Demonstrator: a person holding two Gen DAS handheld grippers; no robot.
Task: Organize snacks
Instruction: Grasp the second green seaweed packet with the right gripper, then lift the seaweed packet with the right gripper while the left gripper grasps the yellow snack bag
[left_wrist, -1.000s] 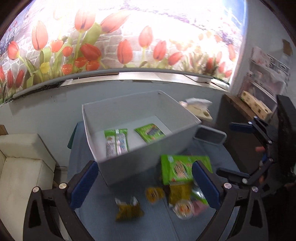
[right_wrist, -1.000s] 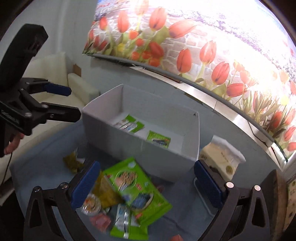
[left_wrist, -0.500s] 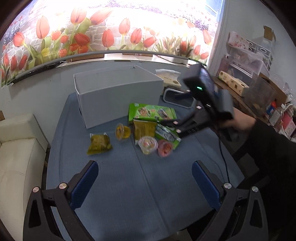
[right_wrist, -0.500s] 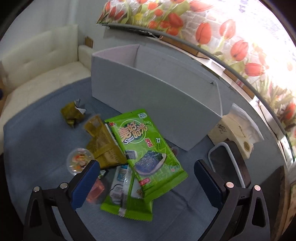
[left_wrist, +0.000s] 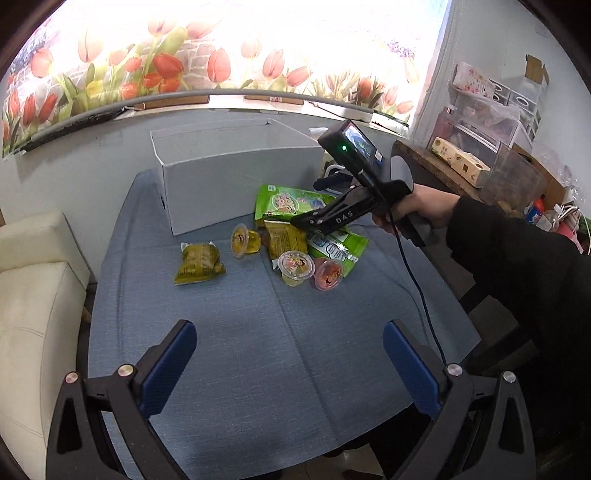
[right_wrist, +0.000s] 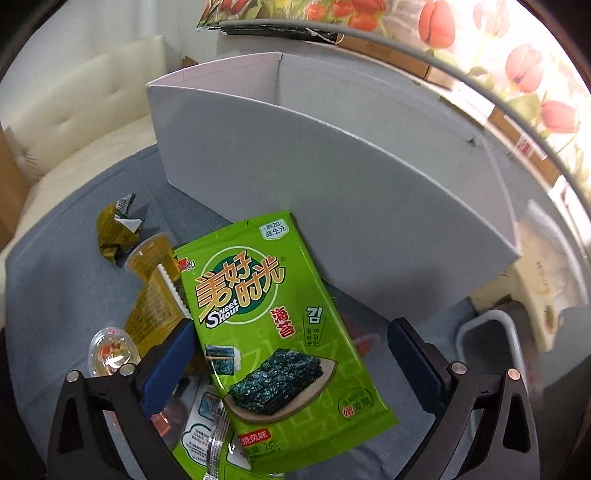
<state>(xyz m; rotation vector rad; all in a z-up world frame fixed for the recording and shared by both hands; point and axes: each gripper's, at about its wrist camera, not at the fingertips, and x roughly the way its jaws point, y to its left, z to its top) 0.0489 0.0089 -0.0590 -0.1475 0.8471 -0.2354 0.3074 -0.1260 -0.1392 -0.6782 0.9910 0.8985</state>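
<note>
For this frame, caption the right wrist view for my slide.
Open right gripper poised over green seaweed snack packet beside grey cardboard box.

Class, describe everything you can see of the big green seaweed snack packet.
The seaweed packet is a flat, glossy green plastic pouch printed with a round "Sweet Hour" logo and a picture of dark seaweed on a dish. It looks sealed and lies face up, overlapping a second green packet and a yellow packet, just before the white box, between the right gripper's open fingers.
</note>
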